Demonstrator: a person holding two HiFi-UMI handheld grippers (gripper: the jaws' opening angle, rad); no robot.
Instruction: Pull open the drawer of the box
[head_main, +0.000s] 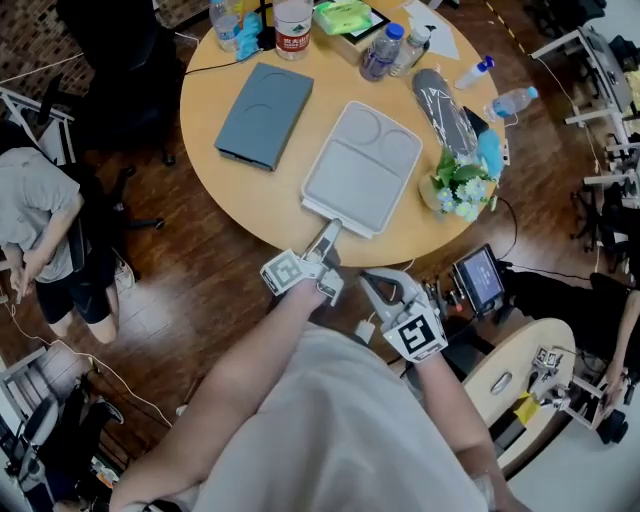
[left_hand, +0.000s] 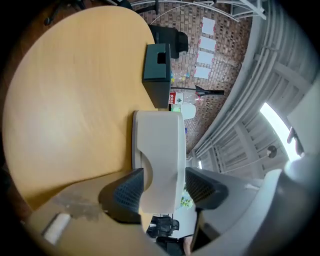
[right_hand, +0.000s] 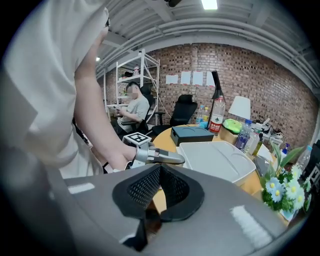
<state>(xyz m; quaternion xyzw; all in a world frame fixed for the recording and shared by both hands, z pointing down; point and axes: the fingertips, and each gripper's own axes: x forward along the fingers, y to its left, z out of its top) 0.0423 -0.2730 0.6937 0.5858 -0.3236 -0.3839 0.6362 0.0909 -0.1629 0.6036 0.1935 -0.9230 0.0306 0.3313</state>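
A flat light grey box (head_main: 362, 168) lies on the round wooden table (head_main: 230, 190), its near corner sticking past the table's edge. My left gripper (head_main: 325, 240) reaches that near end. In the left gripper view the box's end (left_hand: 159, 150) stands between the jaws of my left gripper (left_hand: 162, 187), which are open; the right pad (left_hand: 202, 187) is clear of it. My right gripper (head_main: 378, 285) hangs off the table to the right of the left one. Its jaws (right_hand: 162, 185) are shut on nothing. The right gripper view also shows the box (right_hand: 215, 157).
A dark blue-grey box (head_main: 265, 115) lies left of the grey one. Bottles (head_main: 382, 50) stand at the back, a flower pot (head_main: 460, 185) and a dark oblong pouch (head_main: 445, 110) at the right. A person (head_main: 45, 230) stands at the left. A small screen (head_main: 480, 278) sits below right.
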